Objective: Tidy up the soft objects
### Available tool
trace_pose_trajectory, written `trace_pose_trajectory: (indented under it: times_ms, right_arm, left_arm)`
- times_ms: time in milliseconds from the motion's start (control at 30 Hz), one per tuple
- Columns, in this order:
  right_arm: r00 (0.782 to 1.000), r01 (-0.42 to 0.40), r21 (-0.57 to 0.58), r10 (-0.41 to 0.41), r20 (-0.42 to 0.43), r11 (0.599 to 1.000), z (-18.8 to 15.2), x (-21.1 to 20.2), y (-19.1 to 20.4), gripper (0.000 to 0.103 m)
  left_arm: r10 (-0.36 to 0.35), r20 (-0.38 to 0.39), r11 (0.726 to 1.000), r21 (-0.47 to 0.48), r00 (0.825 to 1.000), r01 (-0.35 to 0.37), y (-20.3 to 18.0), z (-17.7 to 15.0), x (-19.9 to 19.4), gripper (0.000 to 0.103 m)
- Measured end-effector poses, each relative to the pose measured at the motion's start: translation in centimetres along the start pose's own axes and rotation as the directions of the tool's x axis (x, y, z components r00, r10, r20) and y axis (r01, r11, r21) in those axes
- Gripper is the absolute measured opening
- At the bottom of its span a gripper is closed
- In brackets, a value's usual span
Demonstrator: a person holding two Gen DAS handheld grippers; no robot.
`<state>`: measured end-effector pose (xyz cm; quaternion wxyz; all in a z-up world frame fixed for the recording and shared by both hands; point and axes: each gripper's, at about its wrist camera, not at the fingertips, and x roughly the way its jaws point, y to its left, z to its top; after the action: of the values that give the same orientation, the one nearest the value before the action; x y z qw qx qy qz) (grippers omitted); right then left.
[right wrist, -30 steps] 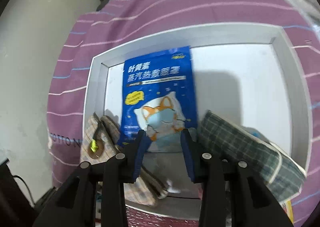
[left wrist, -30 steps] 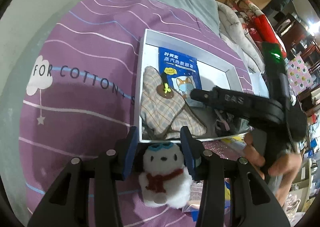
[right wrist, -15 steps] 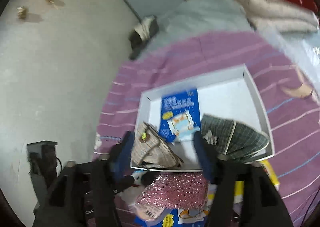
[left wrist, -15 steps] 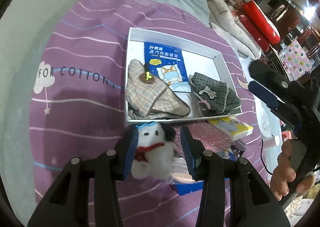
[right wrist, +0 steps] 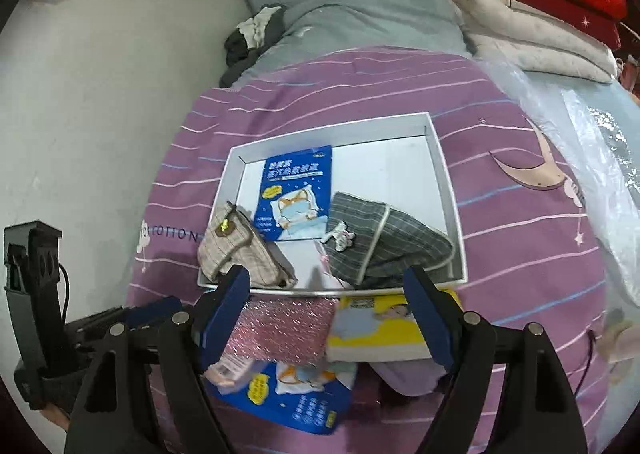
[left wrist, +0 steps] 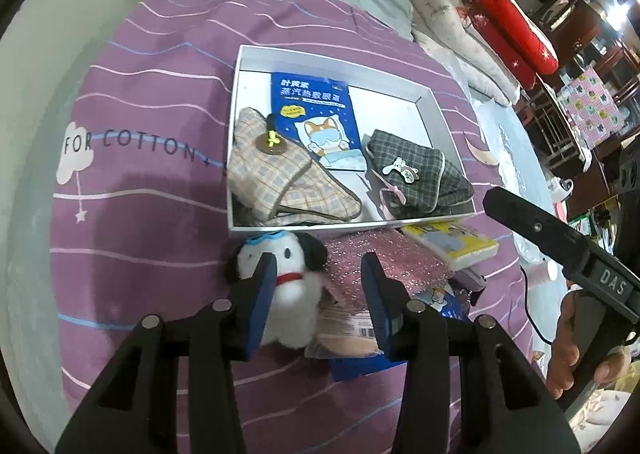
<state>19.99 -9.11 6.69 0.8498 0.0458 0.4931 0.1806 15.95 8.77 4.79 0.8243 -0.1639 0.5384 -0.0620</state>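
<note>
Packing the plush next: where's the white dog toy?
In the left wrist view, the white dog toy lies on the purple bedspread, just outside the white box, against the left gripper's left finger.

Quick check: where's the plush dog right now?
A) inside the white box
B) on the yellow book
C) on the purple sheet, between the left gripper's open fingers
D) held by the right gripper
C: the plush dog lies outside the white box, between the left gripper's open fingers.

I am opening my left gripper (left wrist: 320, 290) off the plush dog (left wrist: 286, 286), while my right gripper (right wrist: 328, 318), now spread wide, is withdrawing from the tray (right wrist: 448, 189).
</note>
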Motion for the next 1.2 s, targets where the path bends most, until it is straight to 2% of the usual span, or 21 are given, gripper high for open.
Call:
trace_pose_trajectory:
  times_ms: [133,200,300,367,433,667,800,933,1033,1200]
  right_arm:
    - [1.000,0.000,-0.014,-0.001,-0.020,1.000,-0.2,-0.1,-0.2,0.080]
    - [0.998,0.010,-0.015,-0.011,-0.056,1.000,-0.3,0.2,-0.4,0.080]
    - [0.991,0.073,-0.031,-0.076,-0.111,0.997,-0.7,0.8,-1.0,0.080]
    - [0.987,0.111,-0.061,-0.118,-0.110,0.992,-0.9,0.8,-1.3,0.080]
    - [0.986,0.118,-0.077,-0.126,-0.106,0.990,-1.1,0.8,-1.6,0.080]
    - [0.986,-0.015,-0.058,0.005,-0.164,0.998,-1.6,1.8,-3.6,0.080]
    - [0.984,-0.019,-0.024,0.015,-0.179,1.000,-1.7,2.0,-4.8,0.080]
    - [0.983,-0.014,0.026,0.019,-0.181,1.000,-1.7,1.9,-6.2,0.080]
    - [0.982,-0.027,0.069,0.040,-0.185,0.997,-1.9,1.5,-7.2,0.080]
    - [0.982,-0.049,0.078,0.062,-0.179,0.996,-2.3,0.4,-7.9,0.080]
  left_arm:
    - [0.013,-0.013,1.000,0.008,1.000,-0.013,-0.4,0.0,0.3,0.045]
    - [0.015,-0.019,1.000,0.011,1.000,-0.015,-0.5,-0.1,0.4,0.045]
    - [-0.008,-0.014,1.000,0.005,1.000,0.008,-0.6,0.0,0.3,0.045]
    - [-0.020,-0.017,1.000,0.014,1.000,0.020,-1.0,0.1,0.4,0.045]
    - [-0.020,-0.025,0.999,0.037,0.999,0.021,-1.8,0.1,0.6,0.045]
    - [-0.008,-0.033,0.991,0.137,0.999,0.012,-4.3,-0.2,1.2,0.045]
    - [0.002,-0.046,0.986,0.164,0.999,0.006,-4.9,-0.3,1.8,0.045]
    - [-0.021,-0.043,0.984,0.177,0.999,0.028,-5.4,-0.3,2.0,0.046]
    - [-0.004,-0.049,0.982,0.187,0.999,0.013,-6.1,-0.4,2.3,0.046]
    - [-0.005,-0.049,0.980,0.200,0.999,0.014,-7.2,-0.3,2.7,0.046]
